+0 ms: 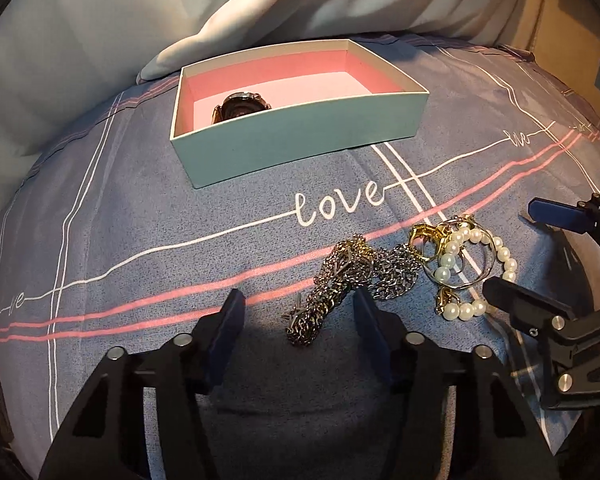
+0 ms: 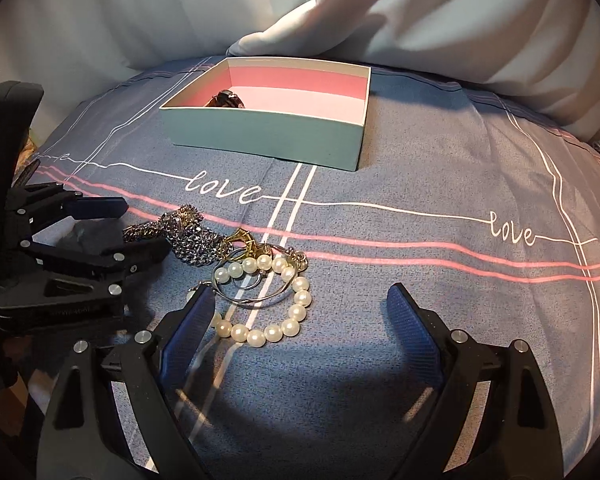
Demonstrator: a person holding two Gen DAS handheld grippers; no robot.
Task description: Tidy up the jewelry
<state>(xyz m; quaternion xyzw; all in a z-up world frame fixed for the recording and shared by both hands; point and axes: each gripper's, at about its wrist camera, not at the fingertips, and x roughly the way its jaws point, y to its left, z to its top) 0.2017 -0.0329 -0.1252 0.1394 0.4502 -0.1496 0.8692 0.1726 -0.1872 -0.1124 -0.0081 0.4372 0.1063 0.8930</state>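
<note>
A teal box (image 1: 300, 136) with a pink inside sits on the blue bedsheet and holds a watch (image 1: 240, 108); box (image 2: 260, 132) and watch (image 2: 226, 100) also show in the right wrist view. A pile of jewelry lies nearer: a silver chain (image 1: 332, 292), gold pieces (image 1: 424, 236) and a pearl bracelet (image 1: 468, 272). My left gripper (image 1: 298, 300) is open with the chain's end between its fingers. My right gripper (image 2: 300, 300) is open around the pearl bracelet (image 2: 276, 304). The chain also shows in the right wrist view (image 2: 188, 236).
White pillows (image 1: 100, 40) lie behind the box. The sheet (image 2: 440, 160) has pink and white stripes and the word "love". A cardboard box (image 1: 572, 40) stands at the far right in the left wrist view.
</note>
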